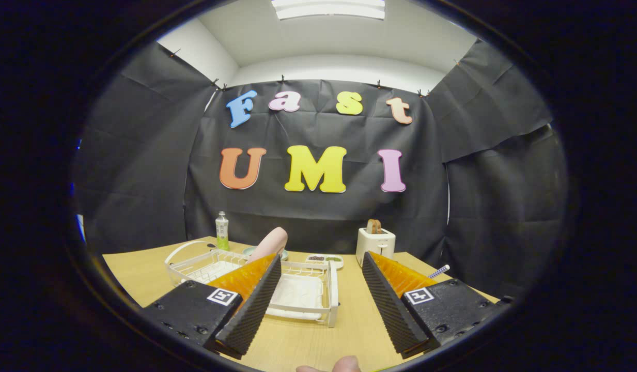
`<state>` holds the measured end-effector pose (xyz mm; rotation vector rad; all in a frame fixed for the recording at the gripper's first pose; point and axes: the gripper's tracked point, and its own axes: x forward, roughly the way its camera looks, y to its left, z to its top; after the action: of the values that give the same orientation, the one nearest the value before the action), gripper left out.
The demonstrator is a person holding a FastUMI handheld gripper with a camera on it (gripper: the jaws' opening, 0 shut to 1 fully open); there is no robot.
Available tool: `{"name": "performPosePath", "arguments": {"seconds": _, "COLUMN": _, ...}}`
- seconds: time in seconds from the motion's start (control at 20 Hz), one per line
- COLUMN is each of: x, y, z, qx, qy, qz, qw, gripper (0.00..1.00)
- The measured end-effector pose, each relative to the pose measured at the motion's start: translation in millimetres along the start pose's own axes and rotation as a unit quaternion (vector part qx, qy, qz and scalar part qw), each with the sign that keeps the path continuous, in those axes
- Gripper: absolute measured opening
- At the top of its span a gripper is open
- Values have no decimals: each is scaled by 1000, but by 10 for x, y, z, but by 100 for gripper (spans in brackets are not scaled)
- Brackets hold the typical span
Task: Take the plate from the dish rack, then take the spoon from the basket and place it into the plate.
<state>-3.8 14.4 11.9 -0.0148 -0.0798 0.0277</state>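
Observation:
My gripper point(321, 257) is open above the wooden table point(349, 325), its two ridged black fingers point(253, 305) spread wide with nothing between them. A white dish rack point(304, 294) sits just ahead, partly behind the left finger. A pink plate point(270, 243) stands tilted on edge in the rack, just beyond the left fingertip. A white wire basket point(194, 263) with an arched handle adjoins the rack on the left. I cannot make out what is inside it.
A white toaster point(375, 245) holding a slice of toast stands beyond the right finger. A small dish point(324, 260) and a teal bowl point(250, 251) lie behind the rack, near a green bottle point(222, 231). A blue-and-white striped stick point(439, 270) pokes out behind the right finger. A person's fingertip point(345, 365) shows nearest me.

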Motion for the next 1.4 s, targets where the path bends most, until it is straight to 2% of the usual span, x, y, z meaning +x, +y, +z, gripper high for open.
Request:
{"name": "performPosePath", "arguments": {"seconds": 0.25, "x": 20, "y": 62, "z": -64, "qx": 5, "qy": 12, "qz": 13, "qw": 1000, "gripper": 100}}
{"name": "performPosePath", "arguments": {"seconds": 0.9, "x": 98, "y": -126, "z": 300, "qx": 12, "qy": 3, "qz": -21, "qw": 1000, "gripper": 100}}
{"name": "performPosePath", "arguments": {"seconds": 1.05, "x": 242, "y": -80, "z": 505, "qx": 21, "qy": 18, "qz": -10, "qw": 1000, "gripper": 100}}
{"name": "performPosePath", "arguments": {"seconds": 1.4, "x": 920, "y": 278, "z": 859, "qx": 38, "qy": 97, "qz": 51, "qw": 993, "gripper": 100}}
